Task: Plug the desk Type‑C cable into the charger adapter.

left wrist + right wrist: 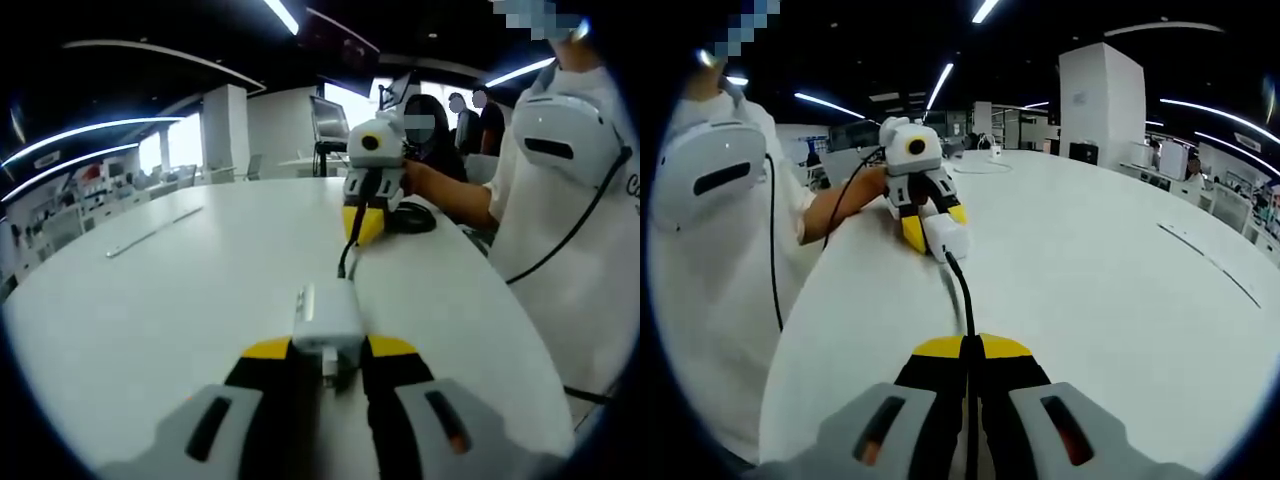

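The Type-C cable (962, 290) sits pinched between the closed jaws of the right gripper (970, 352), its far end already in the charger adapter (325, 318), which the left gripper (328, 352) clamps over the white bench (180, 300).

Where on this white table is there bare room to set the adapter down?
Bare white table lies on the side of the thin grey strip. It is crowded between the left gripper, shut on the white charger adapter, and the right gripper, shut on the black Type-C cable.
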